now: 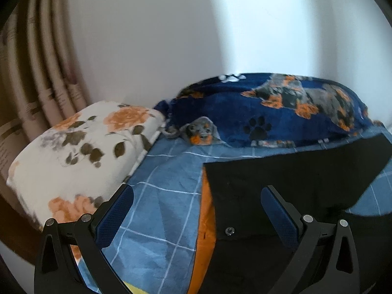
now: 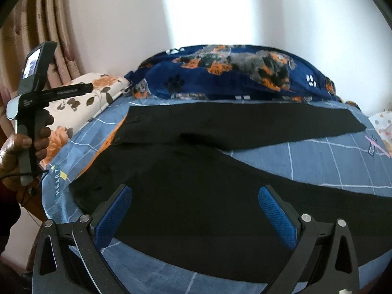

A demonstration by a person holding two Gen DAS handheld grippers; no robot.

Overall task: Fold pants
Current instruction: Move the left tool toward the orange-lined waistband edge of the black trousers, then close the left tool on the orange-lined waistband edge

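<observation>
Black pants (image 2: 196, 196) lie spread flat on the blue checked bed sheet (image 2: 330, 161), both legs running to the right, the far leg (image 2: 245, 125) near the blanket. The waist with orange lining (image 1: 204, 232) and a button (image 1: 229, 230) shows in the left wrist view. My left gripper (image 1: 197, 201) is open, hovering over the waist corner of the pants (image 1: 281, 178). My right gripper (image 2: 196, 201) is open above the near leg. The left gripper's handle (image 2: 29, 127) shows in a hand at the left of the right wrist view.
A folded white floral blanket (image 1: 73, 152) lies at the left of the bed. A dark blue dog-print blanket (image 1: 281, 112) is piled along the wall. Curtains (image 1: 36, 73) hang at the left. The bed's left edge is near the waist.
</observation>
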